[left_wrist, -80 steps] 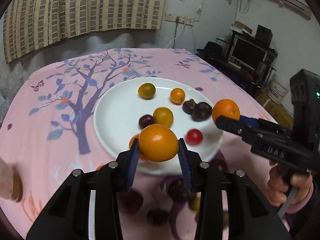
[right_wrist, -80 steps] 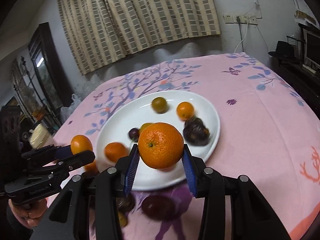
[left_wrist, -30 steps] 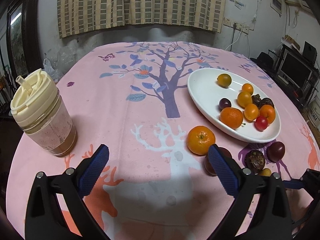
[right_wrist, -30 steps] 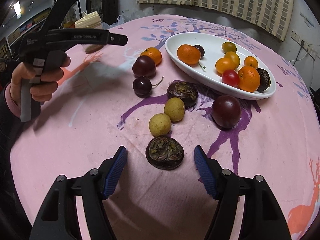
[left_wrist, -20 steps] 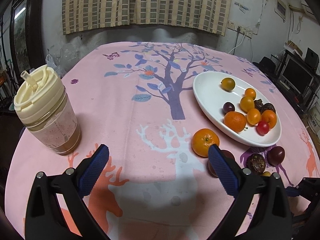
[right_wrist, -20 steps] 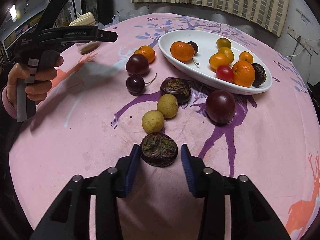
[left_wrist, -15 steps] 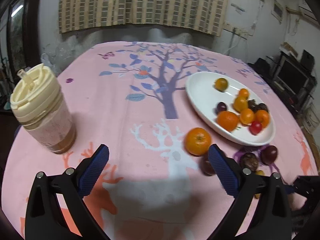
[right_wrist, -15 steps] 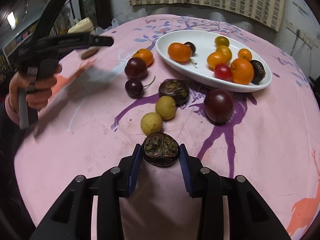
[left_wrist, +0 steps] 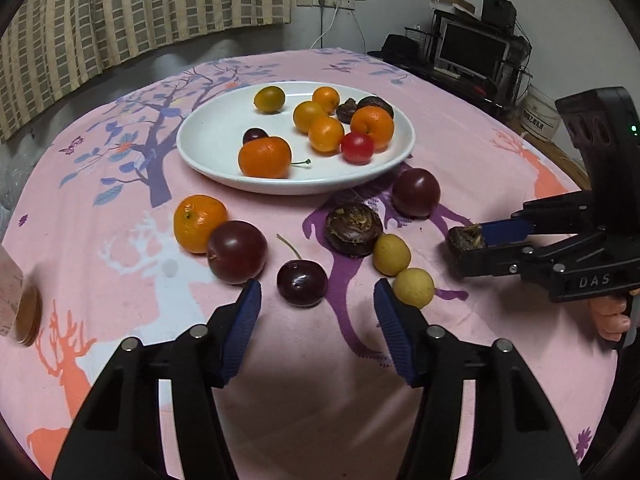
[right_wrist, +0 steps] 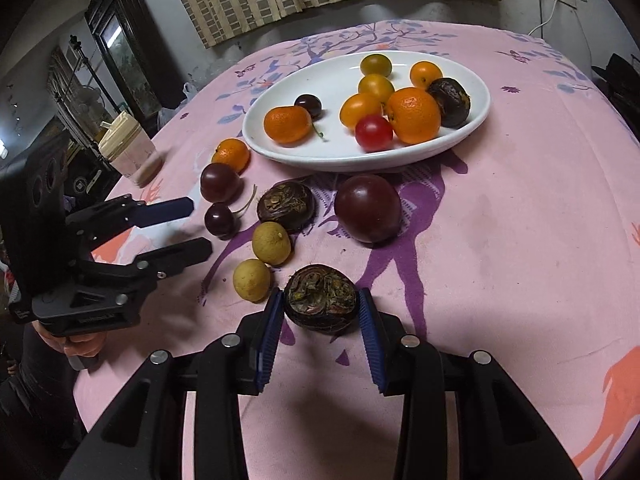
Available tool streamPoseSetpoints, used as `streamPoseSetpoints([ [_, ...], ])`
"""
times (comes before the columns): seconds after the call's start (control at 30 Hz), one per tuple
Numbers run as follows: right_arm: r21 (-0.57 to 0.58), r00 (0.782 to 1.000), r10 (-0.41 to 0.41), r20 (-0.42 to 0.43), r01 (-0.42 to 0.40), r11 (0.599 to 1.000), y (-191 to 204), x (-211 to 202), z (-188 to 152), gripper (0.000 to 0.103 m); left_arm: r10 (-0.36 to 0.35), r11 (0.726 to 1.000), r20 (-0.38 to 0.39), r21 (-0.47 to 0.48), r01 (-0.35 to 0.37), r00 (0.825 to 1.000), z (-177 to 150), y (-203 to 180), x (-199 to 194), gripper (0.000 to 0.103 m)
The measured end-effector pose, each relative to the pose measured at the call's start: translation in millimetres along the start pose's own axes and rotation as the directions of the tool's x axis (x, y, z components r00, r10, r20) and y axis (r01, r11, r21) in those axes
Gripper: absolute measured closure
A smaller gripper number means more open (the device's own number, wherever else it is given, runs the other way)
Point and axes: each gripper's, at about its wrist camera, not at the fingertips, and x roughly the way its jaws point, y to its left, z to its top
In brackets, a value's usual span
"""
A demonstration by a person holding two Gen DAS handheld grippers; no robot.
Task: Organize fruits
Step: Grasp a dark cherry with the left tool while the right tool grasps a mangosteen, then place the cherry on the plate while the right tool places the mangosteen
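Note:
A white plate (left_wrist: 208, 136) (right_wrist: 476, 120) holds several oranges, small fruits and a dark wrinkled fruit. Loose on the pink cloth lie an orange (left_wrist: 198, 222), two plums (left_wrist: 237, 251) (left_wrist: 416, 192), a cherry (left_wrist: 302, 283), a dark wrinkled fruit (left_wrist: 353, 228) and two yellow fruits (left_wrist: 392, 254) (left_wrist: 414, 287). My left gripper (left_wrist: 316, 308) is open, its jaws either side of the cherry, just short of it. My right gripper (right_wrist: 320, 310) (left_wrist: 466, 242) is shut on another dark wrinkled fruit (right_wrist: 321, 298), low over the cloth.
A lidded cup of pink drink (right_wrist: 130, 150) stands at the table's left edge. A striped curtain hangs behind the table. A monitor and shelves (left_wrist: 472, 52) stand off to the right. The round table's cloth drops away at the edges.
My left gripper has swung right and forward to the loose fruits and narrowed around the cherry. My right gripper closed on the dark wrinkled fruit.

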Motion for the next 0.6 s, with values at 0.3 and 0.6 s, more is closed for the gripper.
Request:
streamPoseSetpoints([
  [0.3, -0.007, 1.000, -0.011, 0.005, 0.012, 1.000, 2.1, -1.0, -0.1, 0.064, 0.033, 0.999, -0.045, -0.007, -0.033, 0.998, 6.9, 0.1, 24.1, 0.062],
  [0.6, -0.014, 0.998, 0.004, 0.063, -0.003, 1.000, 1.9, -9.8, 2.7, 0.065, -0.001, 0.998, -0.029, -0.069, -0.001, 1.000, 7.8, 9.2, 15.1, 0.073],
])
